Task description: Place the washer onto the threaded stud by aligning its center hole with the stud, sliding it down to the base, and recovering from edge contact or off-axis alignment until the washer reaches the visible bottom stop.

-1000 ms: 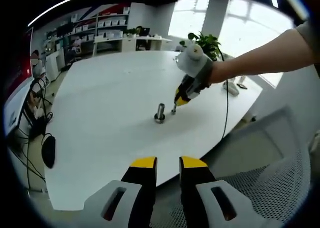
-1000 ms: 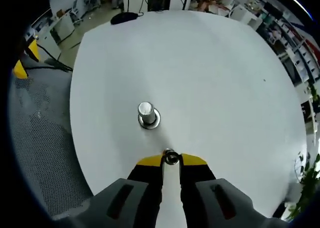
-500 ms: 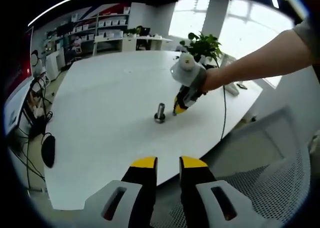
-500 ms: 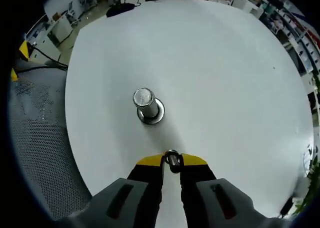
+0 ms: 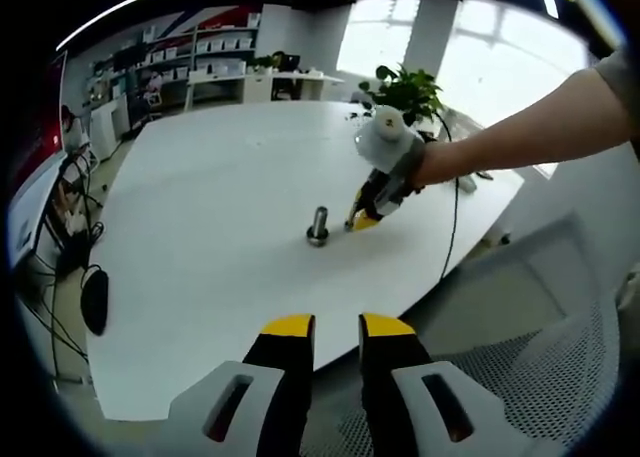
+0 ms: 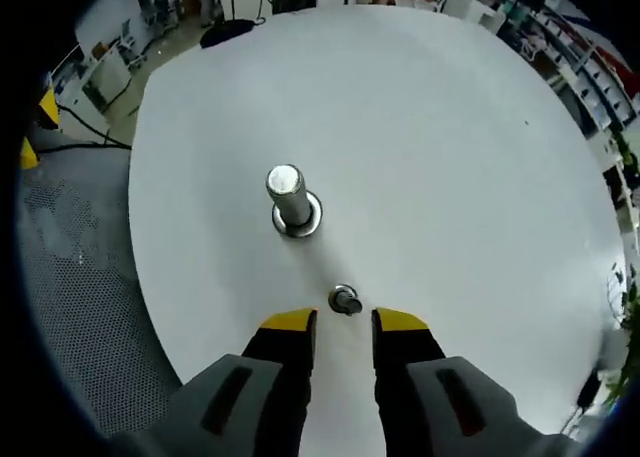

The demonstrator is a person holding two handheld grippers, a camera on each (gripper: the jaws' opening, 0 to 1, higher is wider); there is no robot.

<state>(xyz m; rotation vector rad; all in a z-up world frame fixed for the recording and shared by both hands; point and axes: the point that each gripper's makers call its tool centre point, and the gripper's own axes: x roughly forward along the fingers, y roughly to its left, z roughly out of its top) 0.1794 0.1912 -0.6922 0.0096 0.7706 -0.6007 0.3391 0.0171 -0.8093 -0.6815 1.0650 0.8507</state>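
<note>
Right hand-held gripper [image 6: 343,322] spread, empty; washer [image 6: 345,300] flat on bench [image 6: 450,177] just ahead, upright stud [image 6: 288,197] beyond toward centre.

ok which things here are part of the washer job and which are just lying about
Job: washer lying on the table, apart from the stud; threaded stud standing upright; right tool, open just behind the washer.

Lying about: potted plant, cable, mesh chair, left tool held back off the table edge.
</note>
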